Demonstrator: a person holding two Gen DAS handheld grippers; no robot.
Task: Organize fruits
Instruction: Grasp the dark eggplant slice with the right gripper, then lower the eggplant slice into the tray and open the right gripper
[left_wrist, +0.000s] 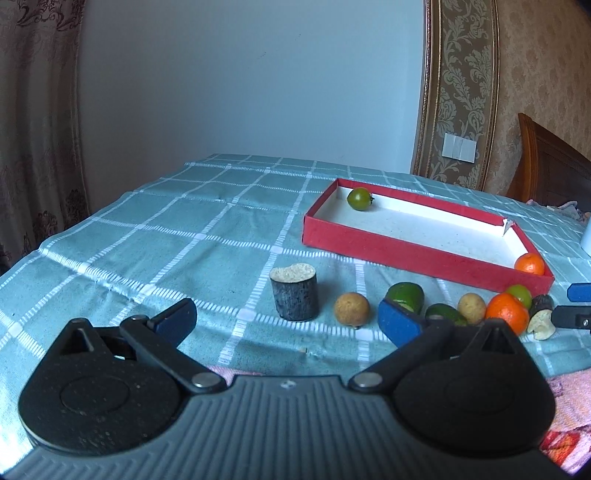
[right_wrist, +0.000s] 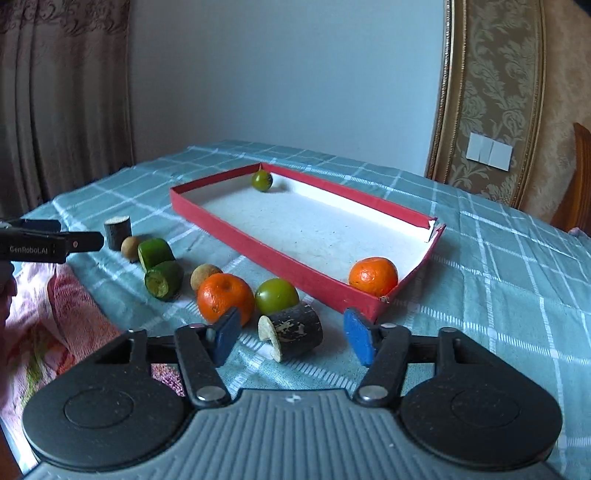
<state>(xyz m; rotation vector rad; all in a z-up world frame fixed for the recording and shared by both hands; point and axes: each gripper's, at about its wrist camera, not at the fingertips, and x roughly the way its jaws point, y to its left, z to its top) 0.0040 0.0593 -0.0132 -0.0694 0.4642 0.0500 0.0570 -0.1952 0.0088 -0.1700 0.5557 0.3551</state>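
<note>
A: Tray (right_wrist: 258, 243) contents?
B: One tomato (right_wrist: 262, 180) in far corner, one orange (right_wrist: 373, 276) in near corner.
A: Outside?
B: Cut stick (right_wrist: 295, 329) lies between right gripper (right_wrist: 291, 336) pads; second orange (right_wrist: 221, 295) just behind left pad.

Soft, dim daylight with heavy fisheye bending

Both views are cool and muted; the fruit casts only faint shadows on the counter (right_wrist: 480, 258). The curtain (left_wrist: 37, 110) and wall trim (right_wrist: 495, 92) bow at the edges, corners vignette dark, and detail is slightly soft.
</note>
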